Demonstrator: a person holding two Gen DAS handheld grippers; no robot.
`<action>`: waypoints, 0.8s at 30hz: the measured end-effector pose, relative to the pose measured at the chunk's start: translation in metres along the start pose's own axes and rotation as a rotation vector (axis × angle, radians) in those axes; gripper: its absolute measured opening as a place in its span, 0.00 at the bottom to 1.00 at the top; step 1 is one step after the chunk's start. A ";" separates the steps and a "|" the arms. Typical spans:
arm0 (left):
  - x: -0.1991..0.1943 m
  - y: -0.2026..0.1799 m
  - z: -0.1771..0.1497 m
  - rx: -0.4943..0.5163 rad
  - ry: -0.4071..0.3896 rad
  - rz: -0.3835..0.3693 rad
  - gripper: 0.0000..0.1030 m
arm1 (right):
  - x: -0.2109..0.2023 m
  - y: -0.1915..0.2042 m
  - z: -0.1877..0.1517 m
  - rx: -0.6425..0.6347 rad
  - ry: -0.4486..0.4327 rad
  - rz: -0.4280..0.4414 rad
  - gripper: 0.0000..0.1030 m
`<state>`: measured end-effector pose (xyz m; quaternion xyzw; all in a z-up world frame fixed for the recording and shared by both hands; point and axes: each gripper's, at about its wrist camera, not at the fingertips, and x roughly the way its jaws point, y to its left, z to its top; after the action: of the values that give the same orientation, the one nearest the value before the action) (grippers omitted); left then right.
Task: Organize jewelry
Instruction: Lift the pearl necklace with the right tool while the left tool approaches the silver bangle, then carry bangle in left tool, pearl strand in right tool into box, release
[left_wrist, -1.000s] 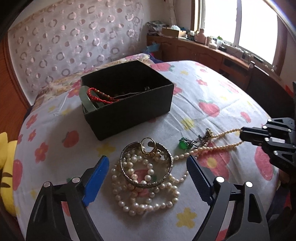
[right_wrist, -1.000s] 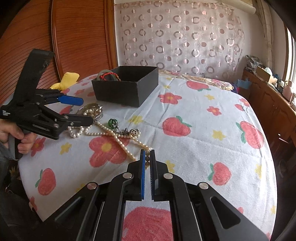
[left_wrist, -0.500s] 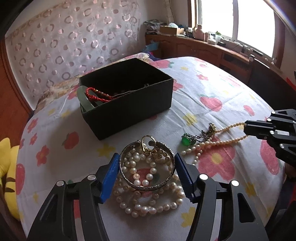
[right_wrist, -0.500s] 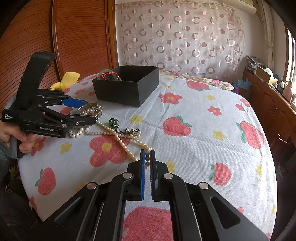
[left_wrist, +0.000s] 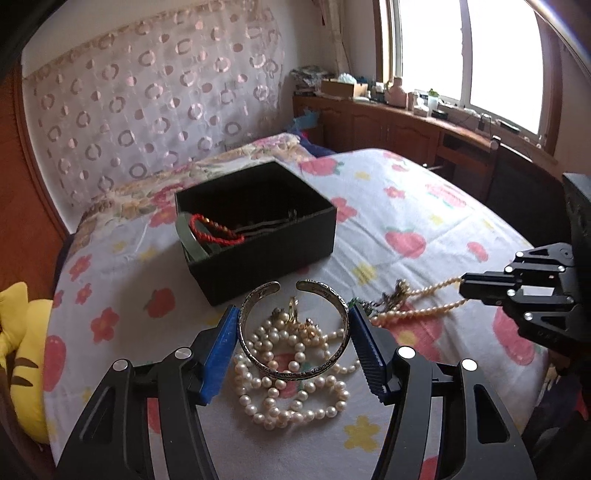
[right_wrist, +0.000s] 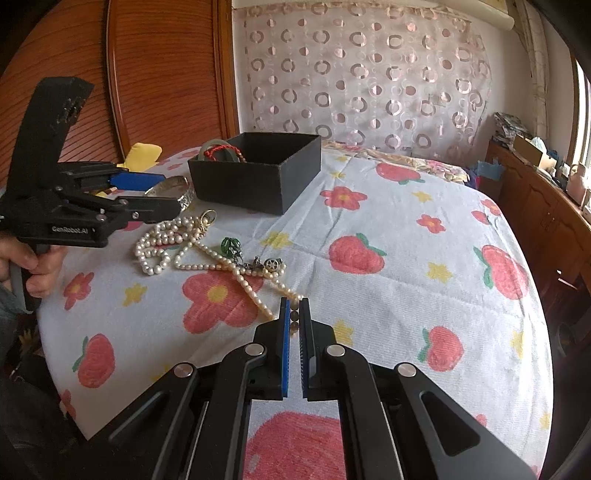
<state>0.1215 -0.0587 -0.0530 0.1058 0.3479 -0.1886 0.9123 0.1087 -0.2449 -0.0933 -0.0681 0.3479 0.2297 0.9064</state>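
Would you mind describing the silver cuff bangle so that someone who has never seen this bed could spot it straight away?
Start at the black box on the strawberry-print bedspread; just in front of it lies a pile of pearl strands. Above that pile, the silver cuff bangle sits between the blue pads of the left tool. It is the only rigid metal band, engraved, with a gap facing the box.

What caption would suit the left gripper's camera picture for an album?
Left gripper clasping a silver cuff bracelet above a pearl pile, black jewelry box behind.
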 end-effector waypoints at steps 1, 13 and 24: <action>-0.003 0.000 0.001 -0.002 -0.008 0.000 0.56 | 0.000 0.000 0.000 0.001 -0.001 0.003 0.05; -0.031 0.014 0.006 -0.042 -0.081 0.016 0.56 | -0.041 0.021 0.042 -0.102 -0.114 0.024 0.05; -0.044 0.024 0.012 -0.066 -0.120 0.027 0.56 | -0.070 0.037 0.097 -0.206 -0.210 0.001 0.05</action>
<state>0.1088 -0.0294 -0.0132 0.0688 0.2970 -0.1706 0.9370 0.1043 -0.2107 0.0273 -0.1364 0.2258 0.2704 0.9259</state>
